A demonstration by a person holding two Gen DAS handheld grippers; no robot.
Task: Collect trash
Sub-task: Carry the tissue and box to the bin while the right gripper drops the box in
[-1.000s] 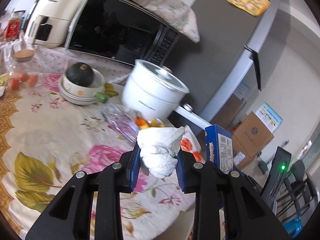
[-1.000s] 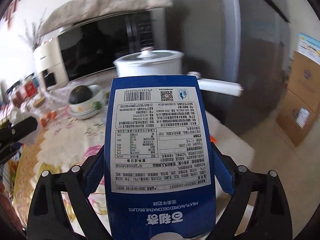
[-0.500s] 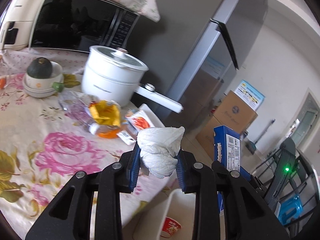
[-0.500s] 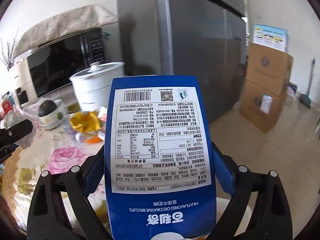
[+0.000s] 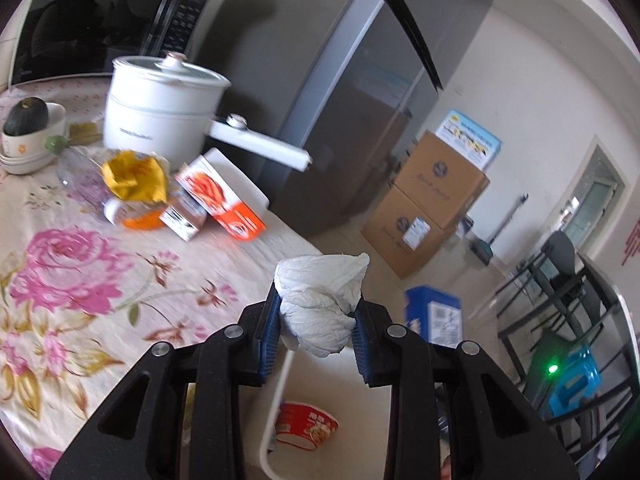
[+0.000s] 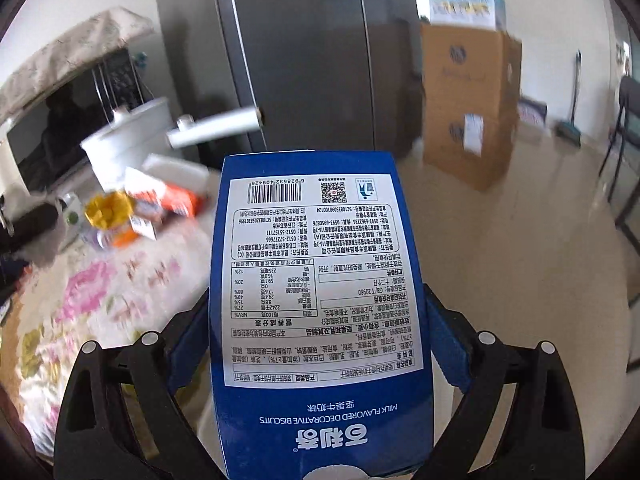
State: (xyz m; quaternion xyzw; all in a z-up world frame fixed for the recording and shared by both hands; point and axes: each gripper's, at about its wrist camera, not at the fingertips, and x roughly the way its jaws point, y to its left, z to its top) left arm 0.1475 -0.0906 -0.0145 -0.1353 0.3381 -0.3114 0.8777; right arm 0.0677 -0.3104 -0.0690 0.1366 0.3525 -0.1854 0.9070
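From the left wrist view, the left gripper is squeezing a crumpled white tissue between its blue pads, holding it out past the near edge of the table, which is wearing a floral cloth. Just below the tissue, a white bin is standing on the floor against that edge, with a red instant noodle cup already lying inside it. More rubbish is still waiting on the table near its far edge: a yellow wrapper, an orange and white carton and a clear plastic bottle, all sitting just in front of a white cooking pot. From the right wrist view, the right gripper is clamping a blue biscuit box by its sides, label facing the camera, out beyond the table edge and over open floor. Judging from this, one item is binned, two are about to be dropped, and the far-edge pile is remaining.
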